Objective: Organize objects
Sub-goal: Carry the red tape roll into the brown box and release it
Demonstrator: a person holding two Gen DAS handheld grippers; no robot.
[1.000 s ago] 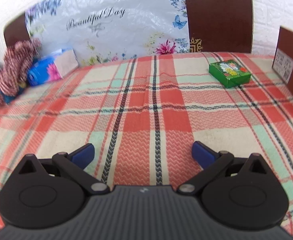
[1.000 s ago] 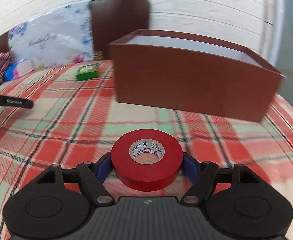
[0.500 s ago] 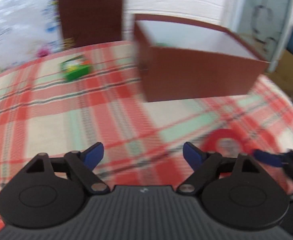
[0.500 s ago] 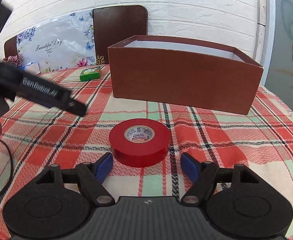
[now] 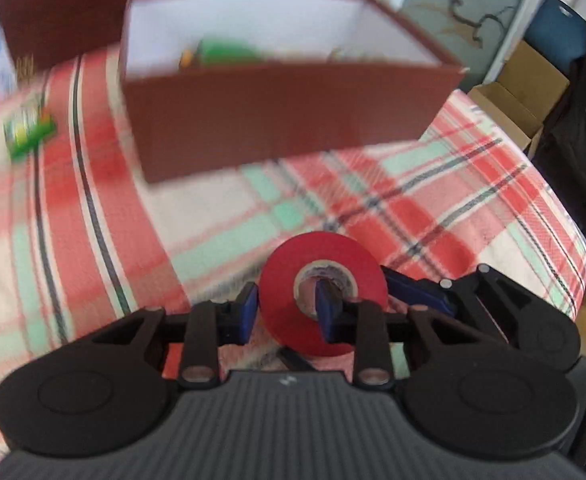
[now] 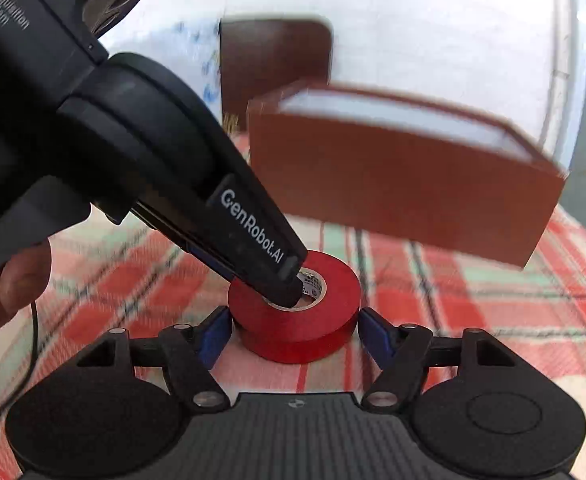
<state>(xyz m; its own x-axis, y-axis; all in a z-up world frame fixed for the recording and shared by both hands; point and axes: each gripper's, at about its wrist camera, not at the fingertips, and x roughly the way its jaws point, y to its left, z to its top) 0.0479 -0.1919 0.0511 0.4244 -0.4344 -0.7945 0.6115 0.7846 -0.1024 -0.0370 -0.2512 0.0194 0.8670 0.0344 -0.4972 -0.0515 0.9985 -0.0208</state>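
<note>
Tape roll, glossy red with a white printed core, lies flat on the plaid cloth near the brown box. Left gripper pinches its wall, one finger through the core. Right gripper is spread, flanking the roll, angled low over the cloth.

Plaid-clothed table, brown box, red tape roll, small green box on it
</note>
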